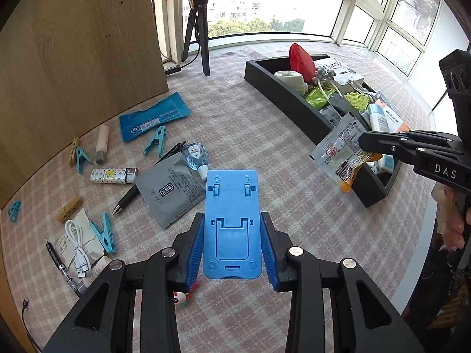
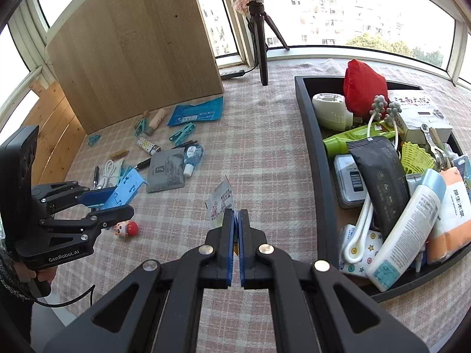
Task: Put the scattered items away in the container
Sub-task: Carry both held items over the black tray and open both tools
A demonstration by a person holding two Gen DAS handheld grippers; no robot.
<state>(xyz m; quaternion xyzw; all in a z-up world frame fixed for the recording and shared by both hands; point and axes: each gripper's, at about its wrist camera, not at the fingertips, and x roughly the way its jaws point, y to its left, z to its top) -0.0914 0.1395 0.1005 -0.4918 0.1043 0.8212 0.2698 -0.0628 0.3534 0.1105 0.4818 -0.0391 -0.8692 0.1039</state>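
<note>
My left gripper [image 1: 232, 241] is shut on a light blue plastic phone stand [image 1: 232, 223], held above the checked tablecloth; it also shows in the right wrist view [image 2: 123, 191]. My right gripper [image 2: 235, 223] is shut on a small printed sachet [image 2: 220, 203], held edge-on in the air left of the black tray [image 2: 312, 147]. In the left wrist view the sachet [image 1: 341, 153] hangs just in front of the tray's near wall [image 1: 294, 100]. The tray is full of packets, tubes and a red pouch [image 2: 365, 85].
Scattered at the left are a grey sachet [image 1: 170, 194], a blue packet [image 1: 153, 117], teal clips [image 1: 154, 142], a lighter [image 1: 113, 175], a pen [image 1: 126, 201], a white cable [image 1: 78, 244] and a small toy figure [image 2: 126, 228]. A wooden panel [image 1: 79, 44] and a tripod [image 1: 201, 29] stand behind.
</note>
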